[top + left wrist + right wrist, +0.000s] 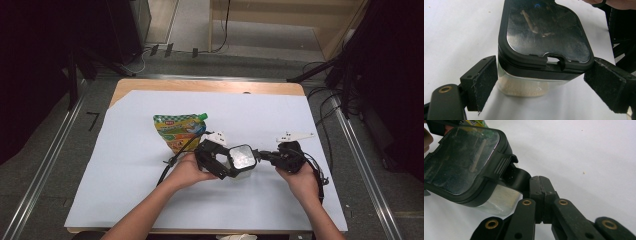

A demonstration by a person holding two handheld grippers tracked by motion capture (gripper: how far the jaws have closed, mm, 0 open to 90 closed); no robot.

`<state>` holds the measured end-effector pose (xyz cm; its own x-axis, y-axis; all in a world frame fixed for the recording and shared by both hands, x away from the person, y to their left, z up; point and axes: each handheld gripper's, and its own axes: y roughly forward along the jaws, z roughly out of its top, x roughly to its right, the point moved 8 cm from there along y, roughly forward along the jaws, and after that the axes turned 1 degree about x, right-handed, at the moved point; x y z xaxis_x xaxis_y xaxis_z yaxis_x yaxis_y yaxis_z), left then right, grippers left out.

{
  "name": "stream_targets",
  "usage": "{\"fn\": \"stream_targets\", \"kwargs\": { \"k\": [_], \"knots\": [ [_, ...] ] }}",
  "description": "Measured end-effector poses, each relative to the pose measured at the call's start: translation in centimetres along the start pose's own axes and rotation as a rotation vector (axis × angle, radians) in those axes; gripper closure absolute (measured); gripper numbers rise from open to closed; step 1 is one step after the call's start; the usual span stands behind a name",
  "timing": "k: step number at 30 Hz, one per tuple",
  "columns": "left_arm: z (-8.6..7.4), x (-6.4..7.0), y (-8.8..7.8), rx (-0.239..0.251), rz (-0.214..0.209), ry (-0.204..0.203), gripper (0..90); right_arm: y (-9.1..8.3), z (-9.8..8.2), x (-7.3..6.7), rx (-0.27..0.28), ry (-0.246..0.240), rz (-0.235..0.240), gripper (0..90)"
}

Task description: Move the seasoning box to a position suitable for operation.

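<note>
Two grippers meet at one small clear box (241, 161) with a black lid (544, 32), and the box is the landmark for everything here. It stands upright on the white sheet (125, 165) that covers the table, near the person's edge and about in the middle.

The left gripper (216, 159) is just left of the box in the high view. Its jaws stand wide, one on each side of the box. In the left gripper view one pad (482, 82) sits just beside the box's left wall and the other pad just beside its right wall, but small gaps show, so they are not pressing. This claw is let go, w/ the box between its jaws (not held by it).

The right gripper (267, 156) is just right of the box. In the right gripper view its two jaws are pressed flat together, clenched tight, and their tip sits right by the black tab (515, 176) that sticks out under the lid's ribbed latch (500, 166). I cannot tell if the tip pinches the tab or only touches it.

Inside the box a pale, grainy stuff (524, 87) lies at the bottom. The lid's window is shiny and a bit scratched.

Behind the box, farther from the person, lies a colourful pouch (179, 129) w/ a green cap. The left gripper's cable (172, 160) runs to the left of the box.
</note>
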<state>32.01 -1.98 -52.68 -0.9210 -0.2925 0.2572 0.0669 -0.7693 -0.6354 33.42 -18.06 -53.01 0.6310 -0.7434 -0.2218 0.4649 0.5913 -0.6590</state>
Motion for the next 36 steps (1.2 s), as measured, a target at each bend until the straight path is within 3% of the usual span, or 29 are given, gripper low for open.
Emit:
{"fn": "stream_targets", "kwargs": {
  "k": [11, 36],
  "knots": [
    [0.2, 0.2, 0.0, 0.008, 0.035, 0.023, 14.0, 0.0, -0.1, 0.0, 0.009, -0.002, -0.019, 90.0],
    [1.5, 0.6, -0.8, 0.023, 0.049, 0.046, 15.1, 0.0, -0.2, -0.1, 0.011, 0.001, -0.026, 90.0]
  ]
}}
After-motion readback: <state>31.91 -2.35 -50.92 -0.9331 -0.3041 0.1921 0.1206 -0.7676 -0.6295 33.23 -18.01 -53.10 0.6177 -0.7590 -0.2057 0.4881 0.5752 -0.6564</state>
